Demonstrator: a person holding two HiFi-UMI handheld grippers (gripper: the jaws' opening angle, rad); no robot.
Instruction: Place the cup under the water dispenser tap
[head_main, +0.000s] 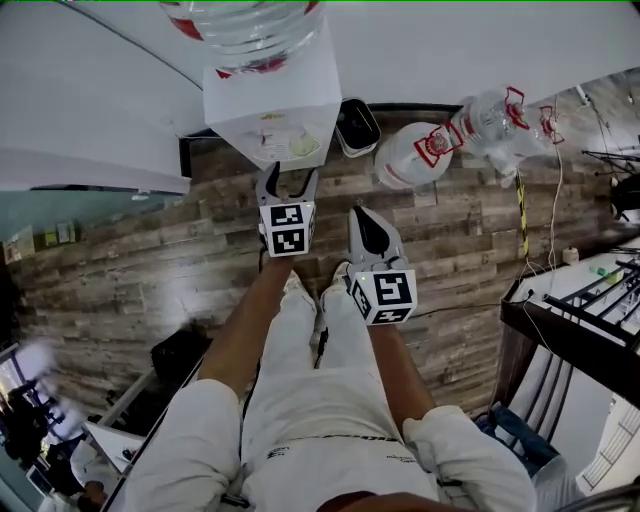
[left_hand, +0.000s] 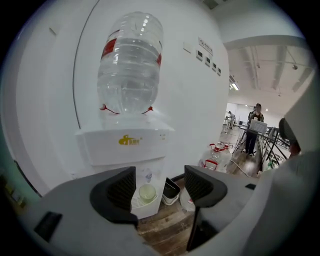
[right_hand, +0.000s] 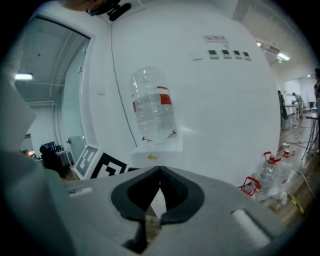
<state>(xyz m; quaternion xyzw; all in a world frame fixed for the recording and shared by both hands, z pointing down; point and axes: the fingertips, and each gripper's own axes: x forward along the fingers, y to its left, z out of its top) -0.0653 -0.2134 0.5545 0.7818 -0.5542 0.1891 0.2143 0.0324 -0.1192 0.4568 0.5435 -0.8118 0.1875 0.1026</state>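
**Light:** bright, even, indoor.
**Sources:** ceiling lights (left_hand: 234, 86) in the left gripper view; one lit strip (right_hand: 22, 76) at the far left of the right gripper view; the head view is probably lit from overhead.
**Exposure:** white wall (head_main: 450, 50) close to washed out.
**Glare:** pale sheen on the wooden floor (head_main: 130, 290); bright flecks on the water bottle (left_hand: 131, 60).
**Shadows:** soft; darkest band at the wall's foot beside the dispenser (head_main: 270, 100).
**Distortion:** both gripper views fisheye, with black corners and bowed straight lines (the wall seam (left_hand: 75, 85) curves plainly).
**Focus:** near foreground soft in both gripper views; distance hazy.
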